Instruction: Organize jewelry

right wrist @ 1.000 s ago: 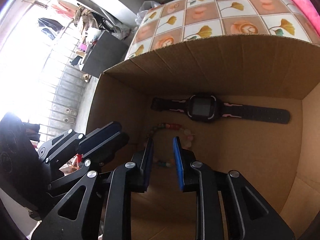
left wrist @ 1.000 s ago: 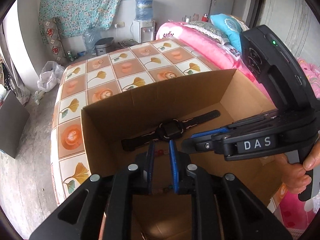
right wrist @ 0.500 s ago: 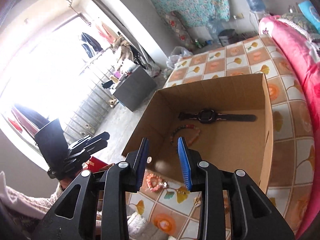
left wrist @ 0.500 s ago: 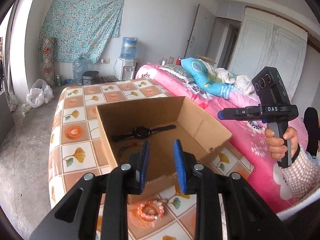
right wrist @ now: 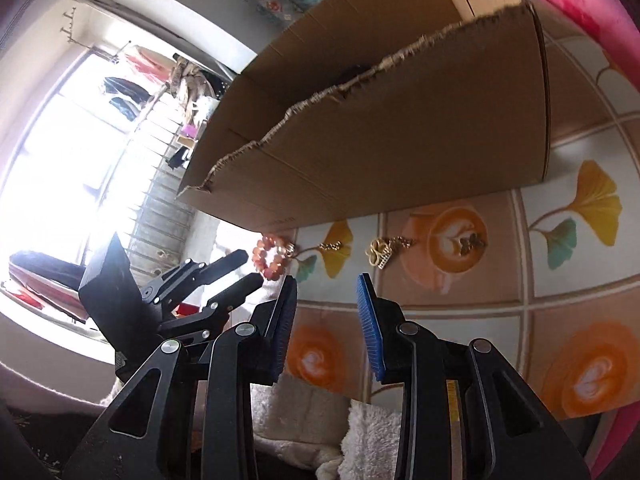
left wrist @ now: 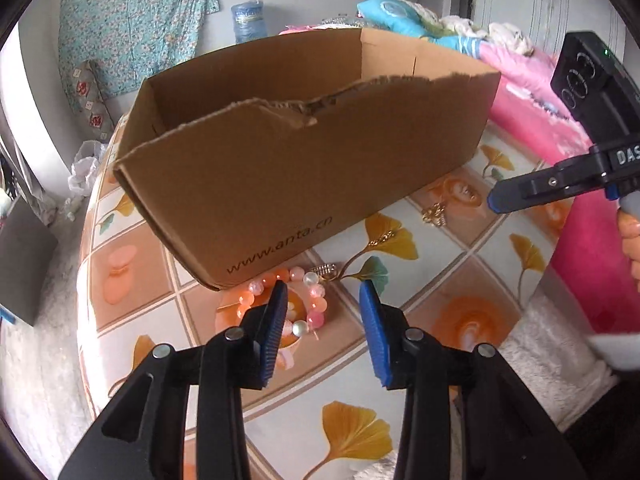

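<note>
Cardboard makes up the brown box [left wrist: 304, 160] standing on the tiled tablecloth [left wrist: 472, 312], its near wall torn ragged along the top edge. Just in front of that wall lies a pink and orange beaded bracelet [left wrist: 308, 284], partly hidden behind the left finger of the left gripper [left wrist: 323, 334], whose blue-padded jaws stand wide apart and hold nothing. To the right, gold jewelry pieces [right wrist: 382, 252] rest on the cloth near the box's front. The right gripper [right wrist: 326, 324] hovers low over the table with its jaws also spread wide and nothing between them; in the left wrist view it [left wrist: 496, 200] reaches in from the right edge, near the gold pieces
</note>
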